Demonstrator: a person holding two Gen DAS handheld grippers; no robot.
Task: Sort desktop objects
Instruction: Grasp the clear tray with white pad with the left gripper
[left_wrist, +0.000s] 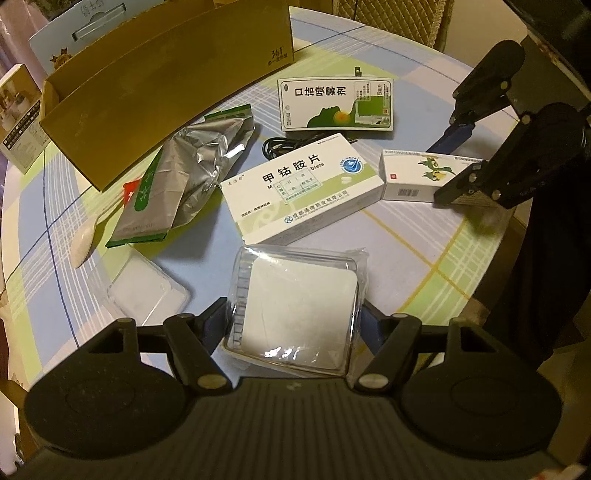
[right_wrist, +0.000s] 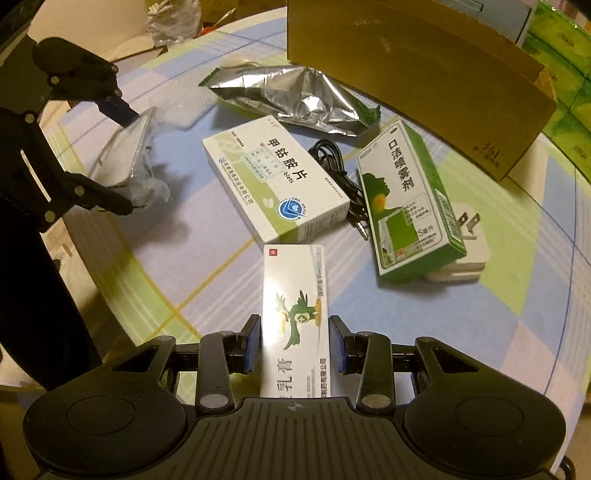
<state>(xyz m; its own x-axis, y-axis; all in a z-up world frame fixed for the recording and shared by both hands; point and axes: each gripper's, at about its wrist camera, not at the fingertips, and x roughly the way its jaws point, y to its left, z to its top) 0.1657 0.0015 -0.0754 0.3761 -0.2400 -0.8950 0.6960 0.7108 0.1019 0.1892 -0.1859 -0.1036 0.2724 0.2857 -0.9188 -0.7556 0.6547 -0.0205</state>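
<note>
Right then, both tools were busy. The left tool (left_wrist: 295, 325) pinched a clear plastic case (left_wrist: 295, 314) with a flat white pad inside, and the right tool (right_wrist: 293, 345) had its blue pads (right_wrist: 254, 341) on both long sides of a thin bird box (right_wrist: 295, 317), though I could not tell for sure how hard they pressed. Both things were low over the round table (left_wrist: 406, 243), which wore a smooth checked cloth. The clear case looked slick and bendy, so it might slip or pop open if squeezed too much. The bird box was light card and stuck far out past the pads, so it could tip down or bump the big white pill box (right_wrist: 273, 184) just ahead. Near that lay a crinkly silver foil bag (right_wrist: 291, 96), a green spray box (right_wrist: 406, 203) resting on a white plug (right_wrist: 465, 251), and a thin black cable (right_wrist: 336, 162). A tall brown cardboard box (left_wrist: 166, 85) stood behind, open on top, maybe the place for sorted things.
</note>
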